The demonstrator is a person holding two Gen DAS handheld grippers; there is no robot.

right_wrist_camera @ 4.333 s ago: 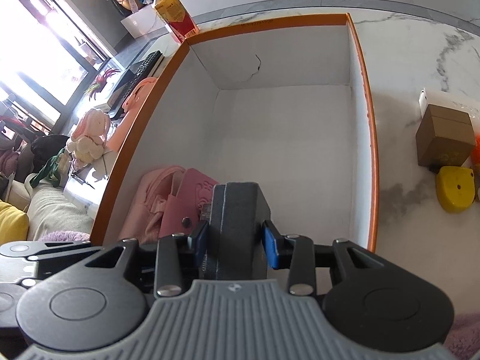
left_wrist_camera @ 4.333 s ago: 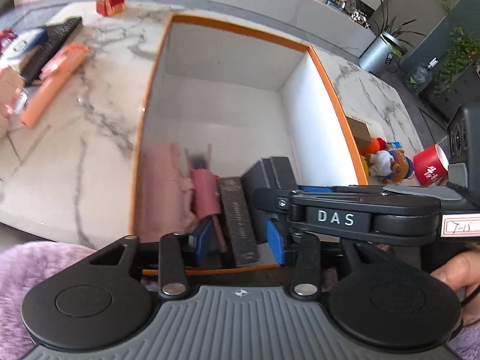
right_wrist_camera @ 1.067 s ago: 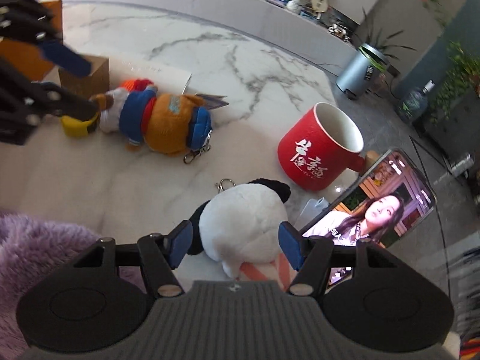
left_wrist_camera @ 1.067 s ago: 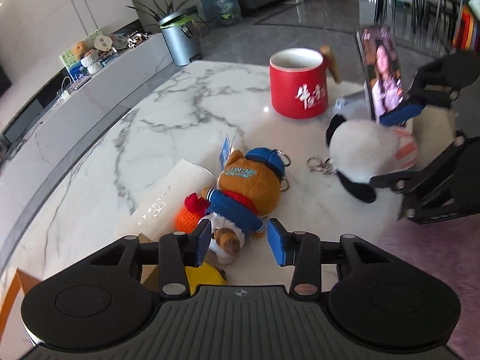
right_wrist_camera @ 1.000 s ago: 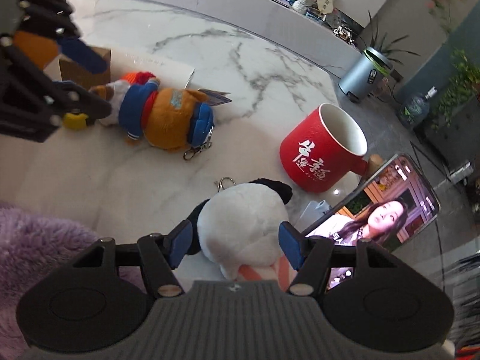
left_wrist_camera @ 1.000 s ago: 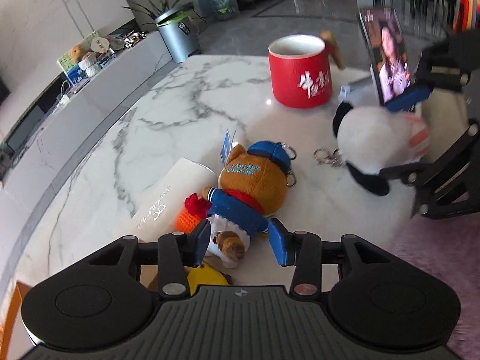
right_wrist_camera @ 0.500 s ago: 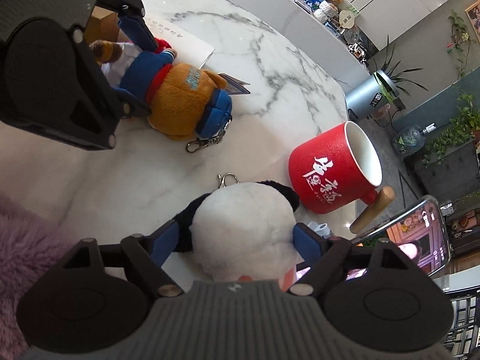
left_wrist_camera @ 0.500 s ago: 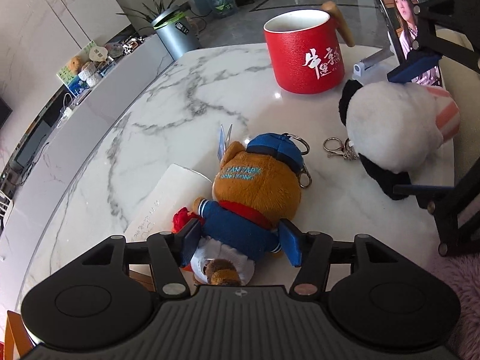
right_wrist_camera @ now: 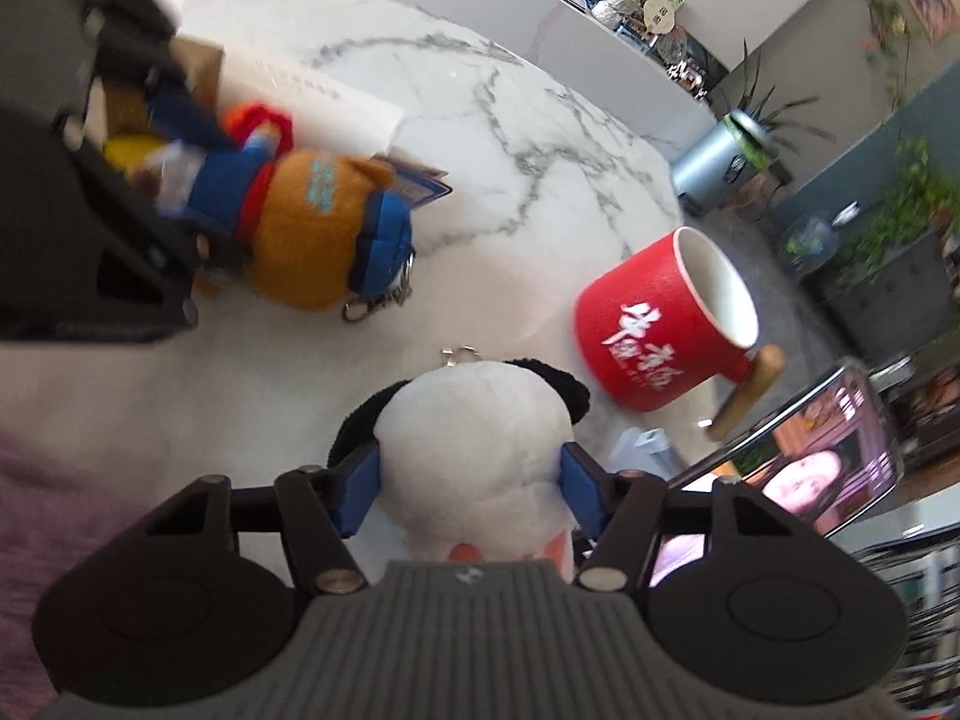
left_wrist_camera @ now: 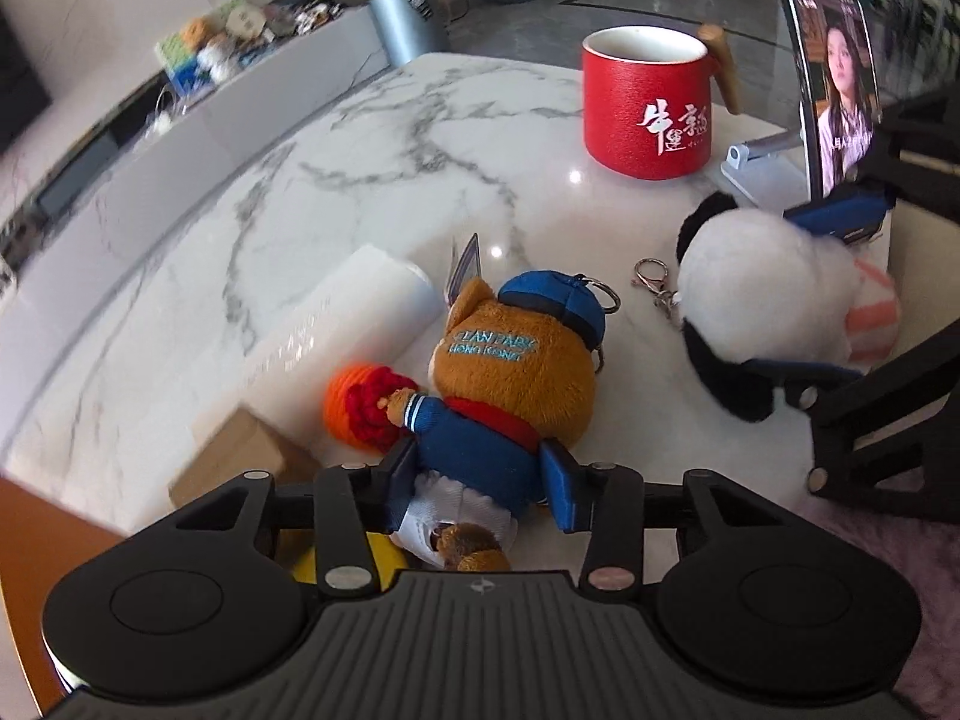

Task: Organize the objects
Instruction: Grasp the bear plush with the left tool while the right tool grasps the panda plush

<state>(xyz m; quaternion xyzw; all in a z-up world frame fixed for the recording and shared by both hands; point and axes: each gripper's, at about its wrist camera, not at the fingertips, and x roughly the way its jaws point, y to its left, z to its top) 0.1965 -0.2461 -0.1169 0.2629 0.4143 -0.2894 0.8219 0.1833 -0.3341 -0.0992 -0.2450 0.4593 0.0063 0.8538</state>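
A brown plush bear [left_wrist_camera: 510, 378] in a blue jacket and cap lies on the marble table [left_wrist_camera: 372, 138]. My left gripper [left_wrist_camera: 477, 480] has its blue pads on both sides of the bear's blue body, touching it. A white and black plush panda [right_wrist_camera: 474, 450] with a key ring lies near the table's edge. My right gripper [right_wrist_camera: 471, 495] has its pads pressed on both sides of the panda. The panda [left_wrist_camera: 762, 300] shows in the left wrist view, and the bear [right_wrist_camera: 300, 234] in the right wrist view.
A red mug [left_wrist_camera: 645, 102] with a wooden handle and a phone [left_wrist_camera: 837, 84] on a stand are behind the panda. A white box [left_wrist_camera: 336, 348], an orange knitted ball [left_wrist_camera: 345, 402], a brown box [left_wrist_camera: 240, 456] and a yellow thing [left_wrist_camera: 360, 564] lie by the bear.
Both grippers came from the orange-edged box, where the right one let go of the dark case, to the toys. Over the last second each moved forward and narrowed around its toy.
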